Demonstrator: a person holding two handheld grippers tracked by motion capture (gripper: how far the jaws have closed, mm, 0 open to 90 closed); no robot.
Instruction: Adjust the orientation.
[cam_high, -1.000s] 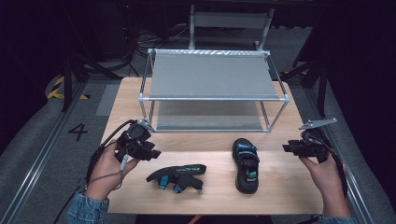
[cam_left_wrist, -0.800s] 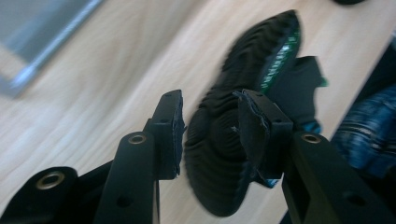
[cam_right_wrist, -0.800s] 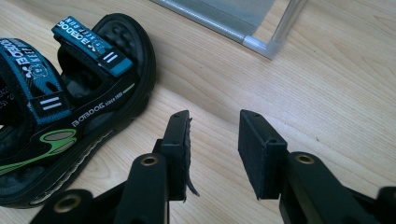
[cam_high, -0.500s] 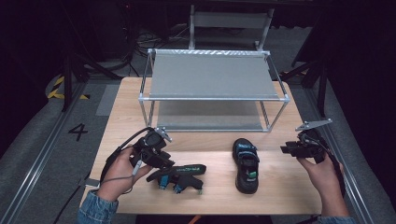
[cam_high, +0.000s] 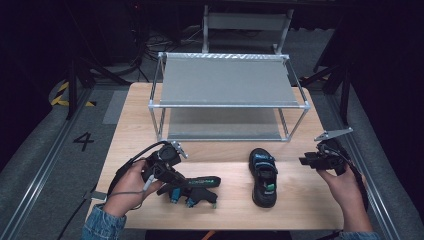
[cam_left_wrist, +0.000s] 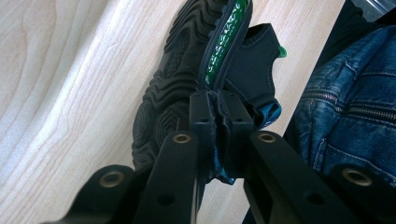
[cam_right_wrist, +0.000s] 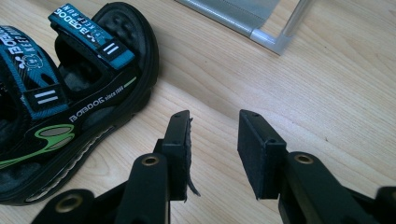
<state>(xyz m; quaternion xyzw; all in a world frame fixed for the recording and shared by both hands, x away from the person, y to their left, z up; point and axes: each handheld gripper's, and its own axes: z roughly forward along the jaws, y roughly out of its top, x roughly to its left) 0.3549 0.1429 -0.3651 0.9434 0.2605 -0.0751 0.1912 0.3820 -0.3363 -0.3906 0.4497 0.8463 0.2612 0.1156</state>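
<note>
A: Item one, the left hand-held gripper (cam_high: 172, 181). Condition?

B: Jaws drawn together on the edge of the tipped sandal (cam_left_wrist: 187, 79), which lies on its side near the front left of the counter (cam_high: 225, 210). In the left gripper view the ridged black sole faces the camera, a green patterned band runs along the rim, and the dark strap sits pinched between the two pads. A denim sleeve (cam_left_wrist: 350, 112) fills the edge beside it.

A: Item two, the right hand-held gripper (cam_right_wrist: 215, 140).

B: Jaws parted with a clear gap, nothing between them. It hovers over bare wood at the right side of the counter, held in the person's right hand (cam_high: 345, 185).

A: Item three, the second sandal.

B: The upright sandal (cam_high: 263, 176) rests sole down, right of centre, well apart from the tipped one. The right gripper view shows teal straps with white lettering and a green mark on the side. It lies just beside the open jaws, not touching them.

A: Item four, fixtures.

B: One metal-framed two-tier shelf (cam_high: 225, 82), grey panels, at the rear of the counter. Both tiers bare.
</note>
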